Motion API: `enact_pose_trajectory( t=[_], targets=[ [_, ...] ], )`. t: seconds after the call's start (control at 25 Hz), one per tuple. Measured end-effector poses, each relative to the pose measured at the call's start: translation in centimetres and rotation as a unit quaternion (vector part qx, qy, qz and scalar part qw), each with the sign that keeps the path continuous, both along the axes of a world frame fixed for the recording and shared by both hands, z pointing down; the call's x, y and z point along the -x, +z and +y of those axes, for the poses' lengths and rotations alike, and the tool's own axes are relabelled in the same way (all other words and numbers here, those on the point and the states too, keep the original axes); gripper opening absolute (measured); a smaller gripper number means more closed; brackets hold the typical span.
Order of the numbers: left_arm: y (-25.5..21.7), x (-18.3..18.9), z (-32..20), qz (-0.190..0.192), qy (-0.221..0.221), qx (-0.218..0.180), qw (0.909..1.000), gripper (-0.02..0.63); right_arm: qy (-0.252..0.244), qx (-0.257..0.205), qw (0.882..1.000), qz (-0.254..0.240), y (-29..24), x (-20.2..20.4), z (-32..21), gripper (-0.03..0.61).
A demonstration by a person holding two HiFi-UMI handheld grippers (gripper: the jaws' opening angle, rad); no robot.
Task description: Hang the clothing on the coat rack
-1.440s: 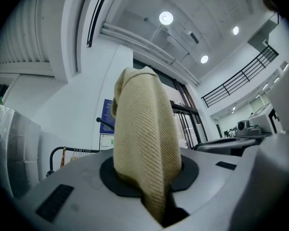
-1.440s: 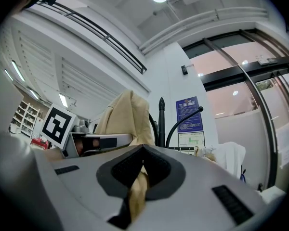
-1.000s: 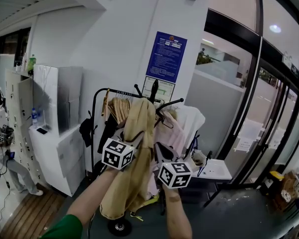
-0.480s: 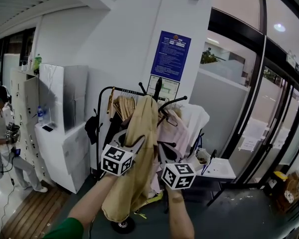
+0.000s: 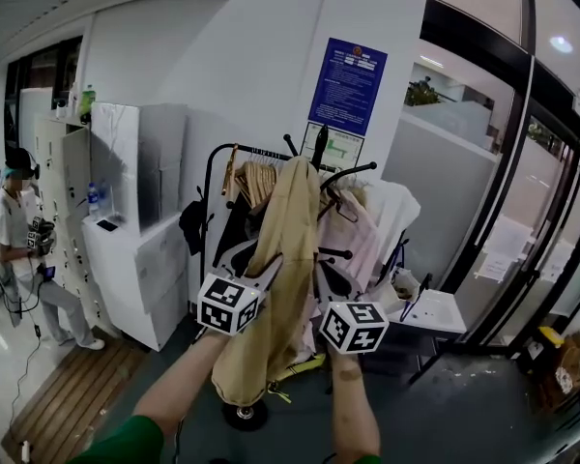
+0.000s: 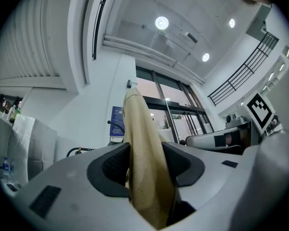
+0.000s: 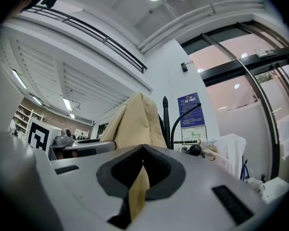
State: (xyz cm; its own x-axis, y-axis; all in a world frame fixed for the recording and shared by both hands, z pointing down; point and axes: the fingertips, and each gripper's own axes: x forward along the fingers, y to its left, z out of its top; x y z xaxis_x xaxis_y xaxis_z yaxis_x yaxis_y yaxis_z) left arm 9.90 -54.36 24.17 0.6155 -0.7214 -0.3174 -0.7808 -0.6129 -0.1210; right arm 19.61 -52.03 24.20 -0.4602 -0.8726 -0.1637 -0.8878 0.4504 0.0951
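Observation:
A tan garment [image 5: 288, 249] hangs from the top of the black coat rack [image 5: 319, 149], draped down its left side. My left gripper [image 5: 262, 265] is at the garment's left edge. In the left gripper view a thick fold of the tan garment [image 6: 145, 143] runs between the left gripper's [image 6: 145, 160] widely parted jaws, which stand open round it. My right gripper [image 5: 325, 280] is at the garment's right side. In the right gripper view the right gripper [image 7: 142, 154] is shut on a thin strip of the tan garment [image 7: 136, 196], and the rack's pole [image 7: 165, 119] rises just behind.
Pink [image 5: 353, 245] and white [image 5: 391, 216] clothes hang on the rack's right side. A rail of wooden hangers [image 5: 256, 177] stands behind it. White cabinets [image 5: 140, 220] and a person [image 5: 19, 235] are at the left, a small white table [image 5: 435, 312] and glass doors [image 5: 527, 211] at the right.
The rack and garment have drifted right and sit higher in the head view, with more of the garment's length showing. Both grippers stay at the garment at about the same height.

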Motion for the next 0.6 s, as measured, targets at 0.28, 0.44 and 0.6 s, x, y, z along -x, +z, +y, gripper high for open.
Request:
enact_pose_trajectory(
  t=[0.28,0.44,0.6],
  targets=[
    [1.8,0.2,1.8,-0.005,-0.01,0.019,0.9998,0.181,-0.009,0.007,1.0,-0.002,0.8,0.1,1.9,0.008],
    [2.7,0.4,3.1,-0.006,-0.017,0.029,0.9994,0.181,-0.011,0.016,1.0,-0.003,1.5,-0.2,3.1,0.008],
    [3.8,0.5,4.5,-0.008,-0.024,0.04,0.9989,0.181,-0.012,0.025,1.0,-0.005,2.3,-0.6,4.3,0.008]
  ],
)
